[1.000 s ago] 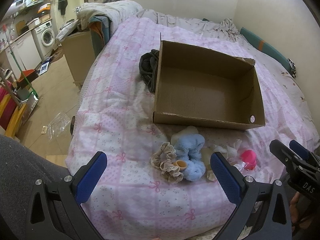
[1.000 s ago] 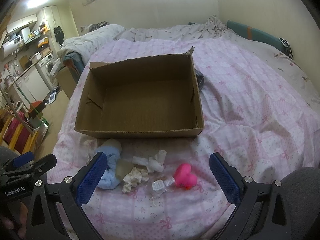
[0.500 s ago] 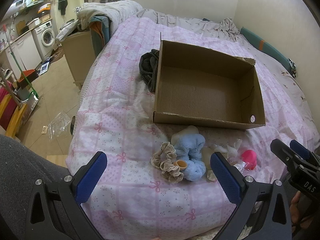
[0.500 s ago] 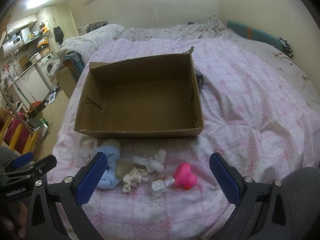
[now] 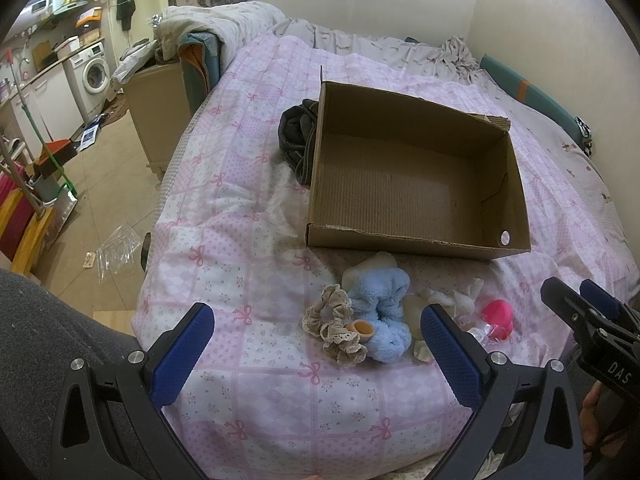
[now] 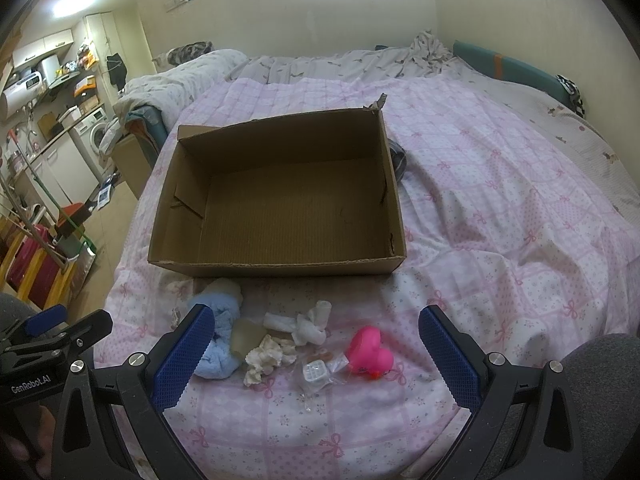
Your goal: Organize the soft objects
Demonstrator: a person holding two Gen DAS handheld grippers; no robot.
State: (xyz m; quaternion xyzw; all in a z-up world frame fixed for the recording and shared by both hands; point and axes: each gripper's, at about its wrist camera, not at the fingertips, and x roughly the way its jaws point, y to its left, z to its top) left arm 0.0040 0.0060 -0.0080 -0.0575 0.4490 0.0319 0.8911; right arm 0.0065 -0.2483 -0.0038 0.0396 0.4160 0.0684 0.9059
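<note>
Both grippers hover wide open over the bed, nothing in either one.

The left gripper (image 5: pixel 316 340) hangs spread above the beige lace scrunchie (image 5: pixel 335 330) and the fluffy blue cloth (image 5: pixel 384 320); the right gripper (image 6: pixel 312 340) gapes just as wide over the white fabric scraps (image 6: pixel 298 326), a clear plastic packet (image 6: pixel 316 372) and a pink rubber duck (image 6: pixel 370 352). All those soft bits sit bunched on the pink bow-print quilt (image 6: pixel 500 240), just in front of the cardboard box (image 6: pixel 280 200), which stands open and bare inside. A dark garment (image 5: pixel 296 144) lies against the box's far left side.
</note>
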